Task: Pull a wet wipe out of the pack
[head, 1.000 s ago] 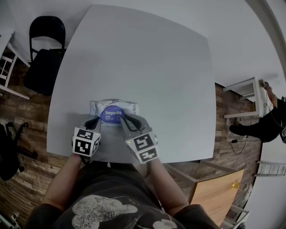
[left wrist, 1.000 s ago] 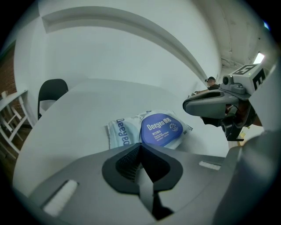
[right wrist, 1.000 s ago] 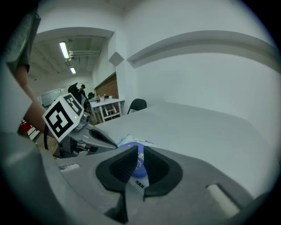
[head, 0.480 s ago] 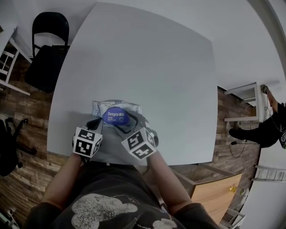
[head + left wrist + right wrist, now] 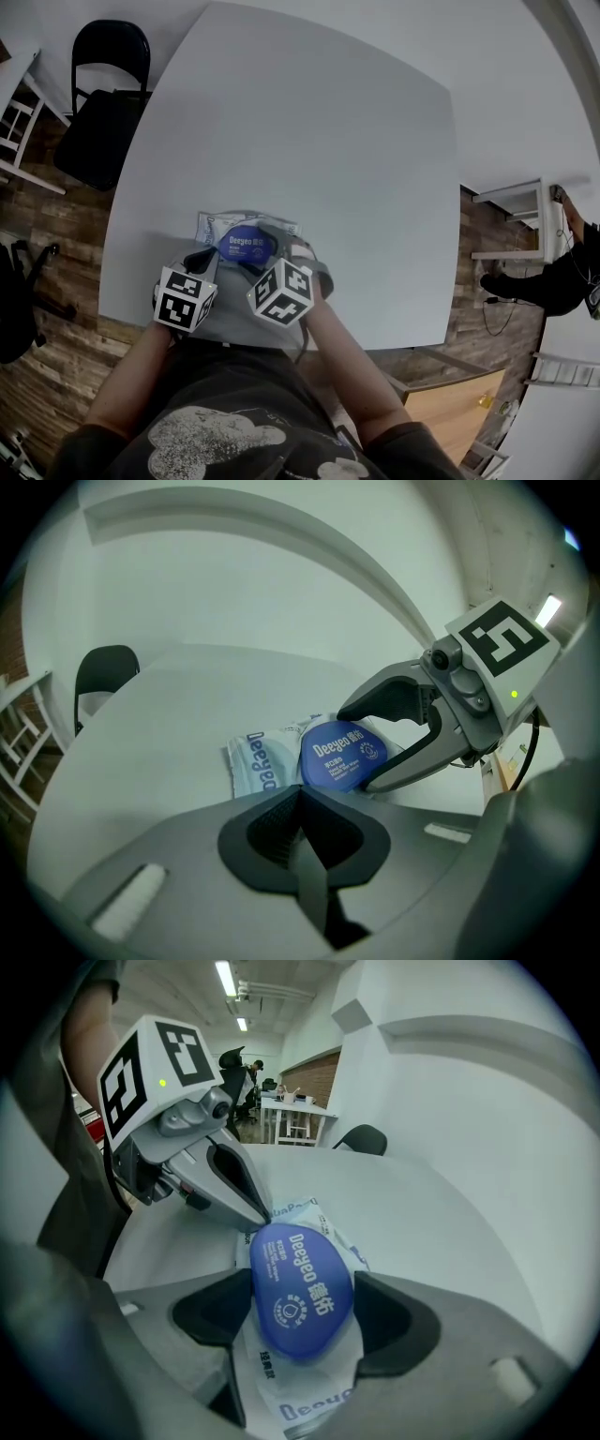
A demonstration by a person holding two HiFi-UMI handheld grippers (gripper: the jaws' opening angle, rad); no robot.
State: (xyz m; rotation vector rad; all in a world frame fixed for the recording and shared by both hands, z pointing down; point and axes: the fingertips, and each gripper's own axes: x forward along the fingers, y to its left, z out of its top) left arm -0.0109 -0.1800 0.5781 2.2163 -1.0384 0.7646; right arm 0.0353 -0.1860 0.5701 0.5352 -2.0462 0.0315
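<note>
A white wet-wipe pack (image 5: 214, 226) with an oval blue lid (image 5: 246, 246) lies flat near the front edge of the white table (image 5: 328, 141). My right gripper (image 5: 272, 251) comes down over it. Its jaws have just been opening and now stand wide, one on each side of the blue lid (image 5: 300, 1288), which lies closed between them. In the left gripper view the same open right gripper (image 5: 354, 749) brackets the lid (image 5: 342, 755). My left gripper (image 5: 210, 255) is shut, and its tip (image 5: 261, 1215) rests at the pack's left edge (image 5: 253, 766).
A black folding chair (image 5: 98, 103) stands off the table's far-left corner. White shelving (image 5: 520, 220) and a person (image 5: 562, 272) are on the wood floor to the right. The table's front edge runs just behind both grippers.
My right gripper has rolled and sunk lower over the pack, and its jaws have opened from nearly shut to wide around the blue lid. The left gripper and the pack have stayed put.
</note>
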